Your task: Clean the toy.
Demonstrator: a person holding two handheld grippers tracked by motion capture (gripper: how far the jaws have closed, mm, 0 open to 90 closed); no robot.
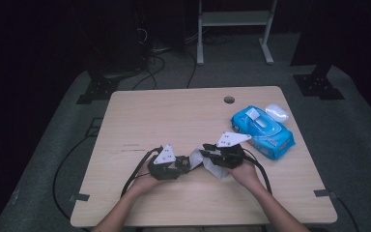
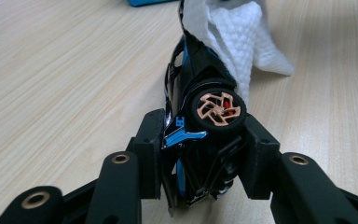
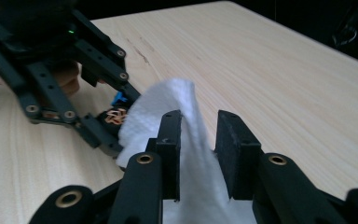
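1. Holding the toy car point(image 2: 200, 126) between the jaws of my left gripper point(image 1: 183, 164), I kept it pinched side to side, one pad on its body and the other against a wheel with a copper-coloured rim, so it stood on edge just above the surface point(image 1: 174, 116) with one side free for wiping.
2. My right gripper point(image 1: 207, 155) had the white wipe point(image 3: 168, 112) lying between its jaws; they stood spread, with a gap showing beside the cloth, so I judged the hold loose rather than a firm pinch.
3. The wipe draped over the far end of the car, touching it, which I took as the reason both hands sat close together near the front middle of the surface: one steadied, the other cleaned.
4. A blue pack of wipes point(image 1: 263, 129) lay well apart to my right, near the far edge, within reach for a fresh sheet; a small pale thing point(image 1: 277, 112) sat just behind it, and I could not tell what it was.
5. The pack carried printing, but it was too small for me to read, and I could make out no lettering on the car.
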